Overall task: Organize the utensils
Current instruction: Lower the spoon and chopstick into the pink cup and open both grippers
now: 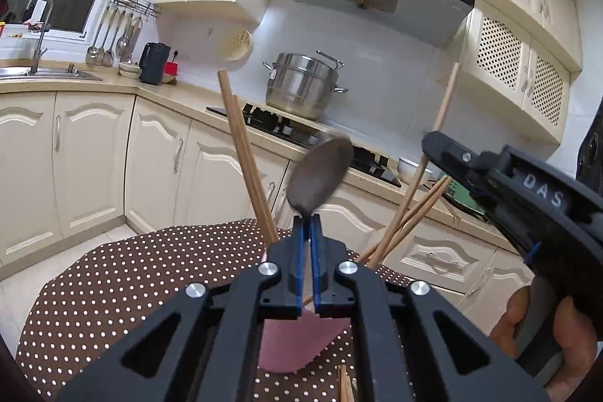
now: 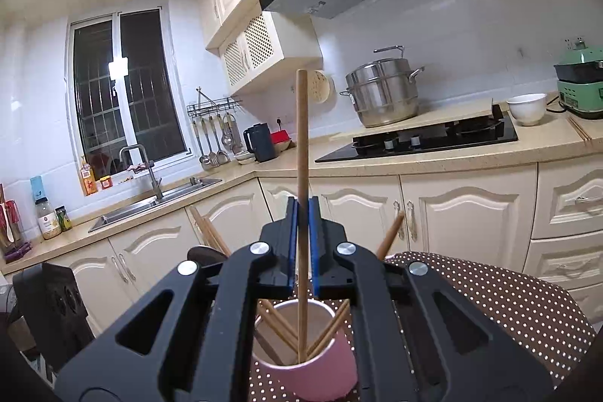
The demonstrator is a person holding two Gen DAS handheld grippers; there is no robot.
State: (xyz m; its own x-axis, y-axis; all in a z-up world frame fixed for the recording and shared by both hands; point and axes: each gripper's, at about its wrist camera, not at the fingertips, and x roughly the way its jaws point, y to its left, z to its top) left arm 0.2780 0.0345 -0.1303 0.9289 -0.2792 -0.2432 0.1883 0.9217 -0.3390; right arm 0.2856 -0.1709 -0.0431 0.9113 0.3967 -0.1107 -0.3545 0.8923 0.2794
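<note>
Utensils gathered over a pink cup (image 2: 305, 372) on a brown polka-dot desk (image 2: 508, 311), near its far rounded edge, in a cream-cabineted kitchen. Left tongs (image 1: 308, 219) clamped shut on the neck of a dark spoon (image 1: 320, 176), bowl tilted up and slightly blurred, directly above the cup (image 1: 290, 345), seen in the left wrist view only as a pink patch under the linkage. Right tongs (image 2: 302, 210) closed on a single wooden chopstick (image 2: 301, 138), held nearly upright, lower end reaching down inside the cup among several other chopsticks (image 2: 279, 324) leaning against the inner wall. More chopstick ends (image 1: 245, 153) fanning out left and right of the spoon in the left wrist view, with the right tool (image 1: 527, 191) entering from the right edge, a hand (image 1: 542, 326) wrapped round its grip. More wooden sticks (image 1: 345, 385) partly visible on the cloth at the near edge, below the cup. Behind, along the counter: steel steamer pot (image 2: 382, 93) on a black hob (image 2: 418, 138), white bowl (image 2: 527, 108), green appliance (image 2: 580, 85), black jug (image 2: 260, 142), sink (image 2: 158, 202) under the window.
</note>
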